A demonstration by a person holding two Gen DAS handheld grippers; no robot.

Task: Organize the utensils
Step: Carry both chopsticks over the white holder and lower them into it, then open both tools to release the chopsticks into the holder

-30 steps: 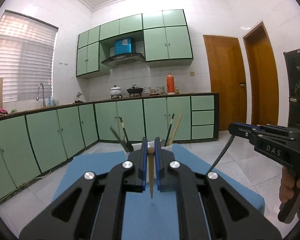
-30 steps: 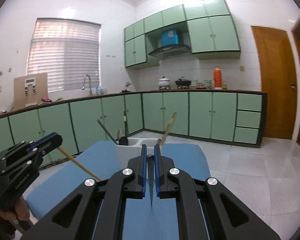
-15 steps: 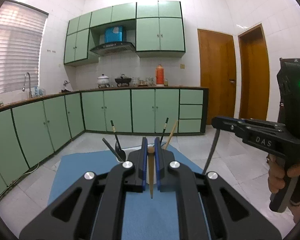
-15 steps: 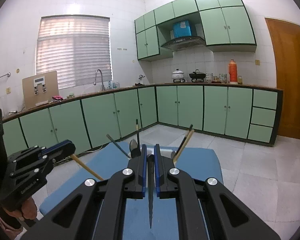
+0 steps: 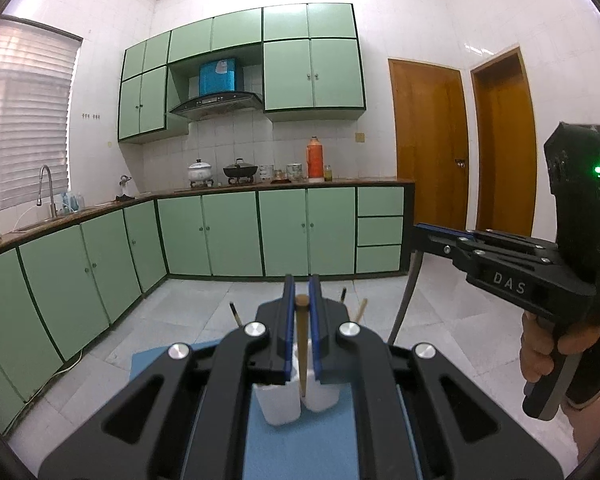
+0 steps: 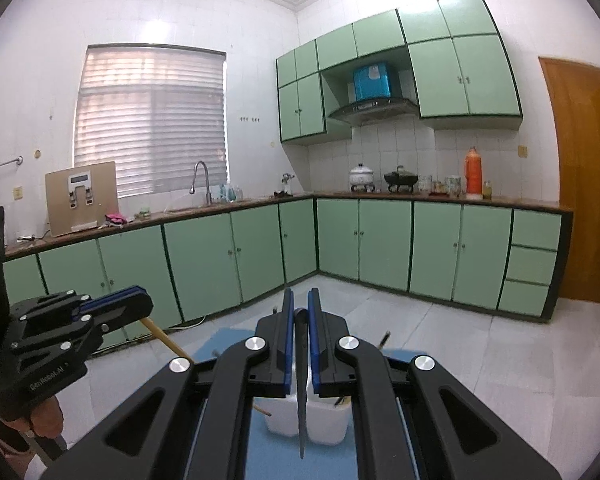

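My left gripper (image 5: 301,300) is shut on a wooden chopstick (image 5: 302,344) that hangs down between its blue pads. Below it a white utensil holder (image 5: 278,404) stands on the blue table (image 5: 300,448), with several handle tips poking up behind the jaws. In the right wrist view, my right gripper (image 6: 299,304) is shut on a dark grey metal utensil (image 6: 301,384) that hangs over the holder (image 6: 284,414). Each view shows the other gripper to the side: the right gripper (image 5: 416,230) with its grey utensil (image 5: 404,300), and the left gripper (image 6: 140,300) with the chopstick (image 6: 168,340).
Green base cabinets (image 5: 228,236) and a counter with pots and an orange flask (image 5: 315,158) run along the far walls. White tiled floor (image 6: 480,340) surrounds the table. Two wooden doors (image 5: 428,148) stand at the right.
Both grippers have risen well above the table, each still holding its utensil. The holder now shows lower in both views, partly behind the jaws.
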